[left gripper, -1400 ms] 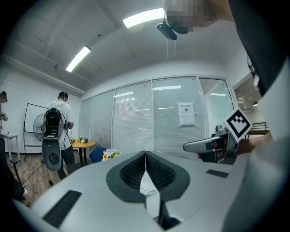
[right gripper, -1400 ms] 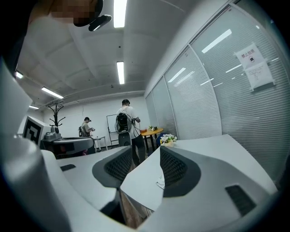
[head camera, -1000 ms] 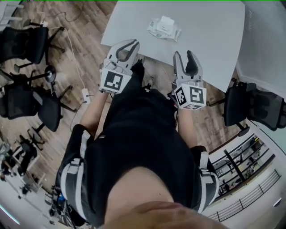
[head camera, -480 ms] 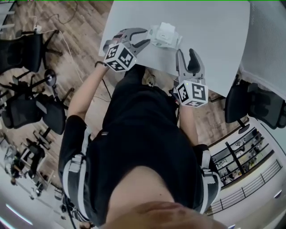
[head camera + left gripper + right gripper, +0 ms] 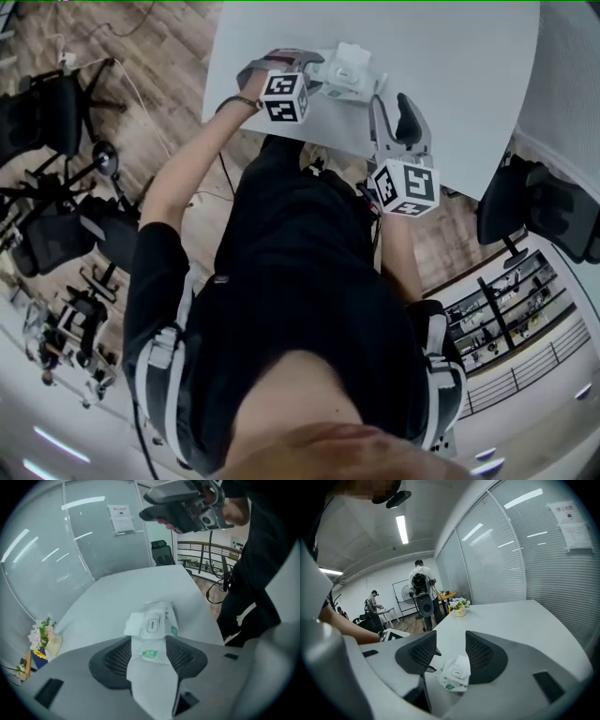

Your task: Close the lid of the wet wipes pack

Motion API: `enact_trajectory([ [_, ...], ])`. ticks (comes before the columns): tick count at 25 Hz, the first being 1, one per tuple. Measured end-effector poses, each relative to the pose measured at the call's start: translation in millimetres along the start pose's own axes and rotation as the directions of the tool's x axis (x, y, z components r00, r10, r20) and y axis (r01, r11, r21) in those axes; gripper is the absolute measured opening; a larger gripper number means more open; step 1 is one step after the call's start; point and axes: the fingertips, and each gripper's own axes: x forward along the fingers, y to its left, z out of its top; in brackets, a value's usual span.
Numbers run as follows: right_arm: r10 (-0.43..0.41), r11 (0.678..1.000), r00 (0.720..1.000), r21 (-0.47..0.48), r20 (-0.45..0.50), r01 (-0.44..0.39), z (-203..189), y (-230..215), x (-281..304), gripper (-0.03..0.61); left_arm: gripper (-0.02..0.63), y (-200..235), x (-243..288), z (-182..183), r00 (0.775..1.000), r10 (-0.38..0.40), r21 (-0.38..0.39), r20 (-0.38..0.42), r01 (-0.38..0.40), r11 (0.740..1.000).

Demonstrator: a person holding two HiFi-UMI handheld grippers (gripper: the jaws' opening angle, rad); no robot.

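Observation:
The white wet wipes pack (image 5: 347,73) lies on the white table (image 5: 469,66), near its front edge. A white flap (image 5: 136,623) stands up from the pack's top, beside the small label. My left gripper (image 5: 314,70) reaches the pack from the left. Its jaws are opening, and the pack's near end (image 5: 150,653) lies in the gap between them (image 5: 149,644); the pads do not press it. My right gripper (image 5: 389,101) hovers over the table edge, just right of the pack, open and empty. The pack (image 5: 454,674) shows low between its jaws (image 5: 451,641).
A bunch of flowers (image 5: 459,605) stands at the table's far end. Black office chairs (image 5: 52,112) are on the wooden floor to the left, another chair (image 5: 544,206) to the right. A glass wall with blinds (image 5: 511,550) runs along the table. People (image 5: 419,581) stand far off.
My left gripper went from the table's front edge forward and down to the pack, rolling over, and its jaws opened. My right gripper moved forward over the table edge.

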Motion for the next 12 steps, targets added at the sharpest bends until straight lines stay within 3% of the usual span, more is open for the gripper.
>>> enact_trajectory([
  [4,-0.01,1.0,0.999,0.011,-0.031,0.01,-7.8,-14.5,18.2,0.209,0.24,-0.3,40.1,-16.0,0.995,-0.081,0.036,-0.062,0.083,0.996],
  [12,-0.019,0.999,0.995,-0.04,-0.1,0.015,-21.8,-35.5,59.0,0.21,0.239,5.2,75.5,-37.3,0.976,-0.186,0.033,-0.109,0.191,0.981],
])
